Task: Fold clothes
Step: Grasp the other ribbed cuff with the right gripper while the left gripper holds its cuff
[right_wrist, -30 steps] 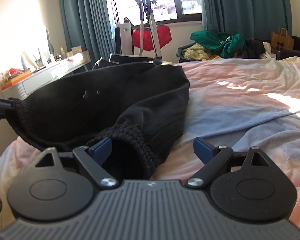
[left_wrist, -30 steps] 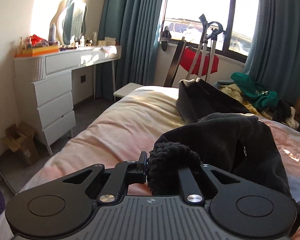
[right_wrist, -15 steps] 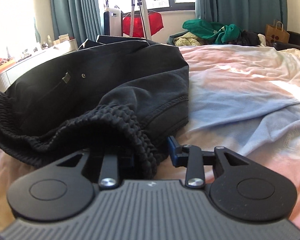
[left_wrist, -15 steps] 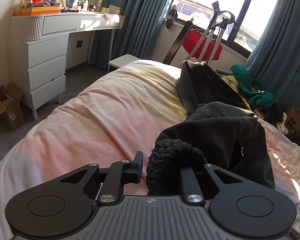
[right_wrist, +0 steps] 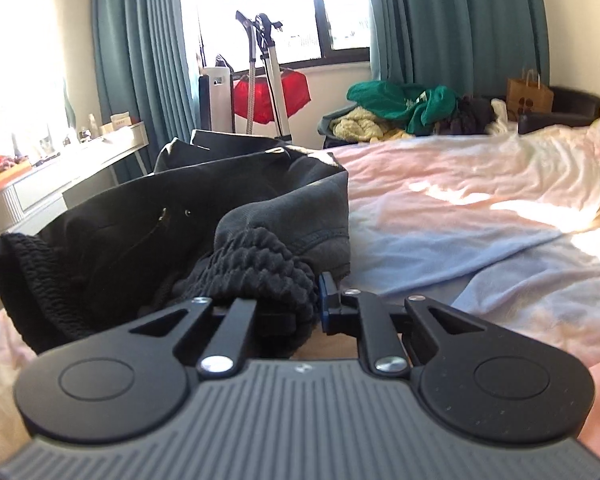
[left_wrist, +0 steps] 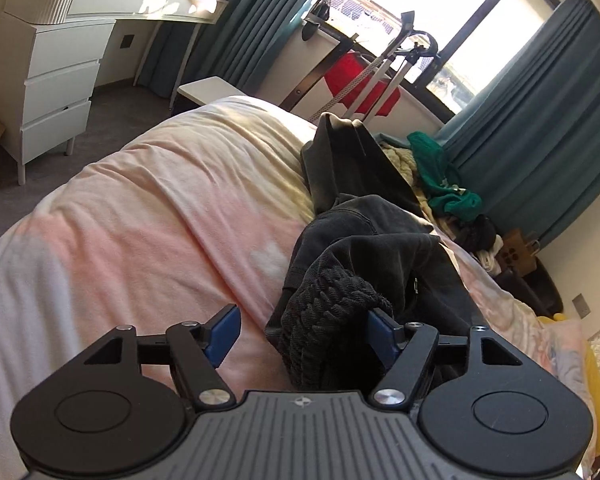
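A black garment with a ribbed knit hem lies on the pink bedspread. In the left wrist view my left gripper is open; the ribbed hem rests against its right blue pad, apart from the left pad. In the right wrist view the same garment lies ahead. My right gripper is shut on its ribbed hem, which bunches between the fingers and hides the left pad.
A white dresser stands left of the bed. A red bag and metal stand are by the window. A pile of green and yellow clothes sits past the bed's far edge. A light blue sheet lies right of the garment.
My left gripper has opened and let go of the ribbed hem. My right gripper, open a second ago, has closed on the hem and lifted it slightly.
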A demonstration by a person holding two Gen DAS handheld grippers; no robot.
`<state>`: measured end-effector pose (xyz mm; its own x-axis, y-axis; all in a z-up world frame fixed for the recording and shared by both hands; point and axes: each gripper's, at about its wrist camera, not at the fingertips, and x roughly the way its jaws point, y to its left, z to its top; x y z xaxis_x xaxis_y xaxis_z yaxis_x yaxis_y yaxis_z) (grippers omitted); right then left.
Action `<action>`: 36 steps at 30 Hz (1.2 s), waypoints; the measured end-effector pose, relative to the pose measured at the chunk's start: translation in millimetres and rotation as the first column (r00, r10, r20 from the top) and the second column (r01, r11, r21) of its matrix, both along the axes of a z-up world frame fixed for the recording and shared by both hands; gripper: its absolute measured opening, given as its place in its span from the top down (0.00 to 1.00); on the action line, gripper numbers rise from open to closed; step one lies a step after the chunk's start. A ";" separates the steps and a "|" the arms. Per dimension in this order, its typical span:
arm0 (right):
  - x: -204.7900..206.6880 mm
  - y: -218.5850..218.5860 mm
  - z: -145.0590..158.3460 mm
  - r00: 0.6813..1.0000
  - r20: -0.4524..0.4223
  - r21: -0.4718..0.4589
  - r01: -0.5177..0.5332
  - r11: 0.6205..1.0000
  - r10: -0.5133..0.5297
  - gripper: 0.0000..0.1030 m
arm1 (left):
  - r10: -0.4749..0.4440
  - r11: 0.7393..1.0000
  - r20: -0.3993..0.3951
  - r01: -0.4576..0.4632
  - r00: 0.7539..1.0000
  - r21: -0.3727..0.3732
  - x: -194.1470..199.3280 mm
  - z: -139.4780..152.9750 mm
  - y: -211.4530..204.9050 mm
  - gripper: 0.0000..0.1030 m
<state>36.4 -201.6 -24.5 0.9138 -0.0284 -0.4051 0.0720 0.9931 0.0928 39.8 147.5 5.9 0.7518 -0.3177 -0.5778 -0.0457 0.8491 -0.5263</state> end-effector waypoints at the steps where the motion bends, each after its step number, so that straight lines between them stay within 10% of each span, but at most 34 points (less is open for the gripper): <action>1: -3.2 3.9 2.7 1.000 -0.001 -0.028 -0.004 1.000 0.004 0.86 | -0.012 1.000 0.011 0.012 1.000 -0.027 -6.0 0.4 -0.7 0.29; 7: 5.6 -4.3 -12.2 0.989 -0.148 0.023 0.014 1.000 -0.010 0.86 | -0.033 0.987 0.146 0.055 0.989 -0.151 -34.1 6.3 -2.8 0.18; 12: 12.8 -18.6 -24.3 0.979 -0.204 0.157 0.052 0.986 -0.019 0.86 | -0.204 0.949 -0.013 0.195 0.979 -0.246 -11.4 -24.3 -24.0 0.17; 16: 12.7 -18.5 -25.8 0.979 -0.205 0.167 0.051 0.985 -0.016 0.86 | -0.173 0.939 -0.095 0.136 0.980 -0.316 0.8 -54.0 -32.9 0.17; 21: 14.1 -21.5 -28.8 0.978 -0.209 0.172 0.051 0.984 -0.014 0.86 | -0.059 0.958 -0.007 0.055 0.998 -0.282 17.4 -58.3 -39.3 0.18; 24: 16.0 -24.9 -34.2 0.974 -0.227 0.182 0.059 0.981 -0.017 0.86 | 0.016 0.972 0.013 -0.013 1.000 -0.235 32.4 -62.9 -42.3 0.31; 28: 18.3 -25.4 -43.8 0.965 -0.262 0.182 0.058 0.982 -0.008 0.85 | 0.046 0.983 0.013 -0.043 0.999 -0.181 54.4 -62.2 -41.0 0.91; 36: -1.2 -0.6 -19.1 0.985 -0.155 0.199 -0.048 0.979 0.080 0.85 | 0.140 0.980 0.192 -0.109 0.971 -0.165 63.9 16.7 4.0 0.92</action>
<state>35.2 -202.1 -43.6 0.8332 0.1216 -0.5394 0.0384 0.9604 0.2759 103.6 151.5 22.7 0.8870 -0.2869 -0.3619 -0.0251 0.7525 -0.6581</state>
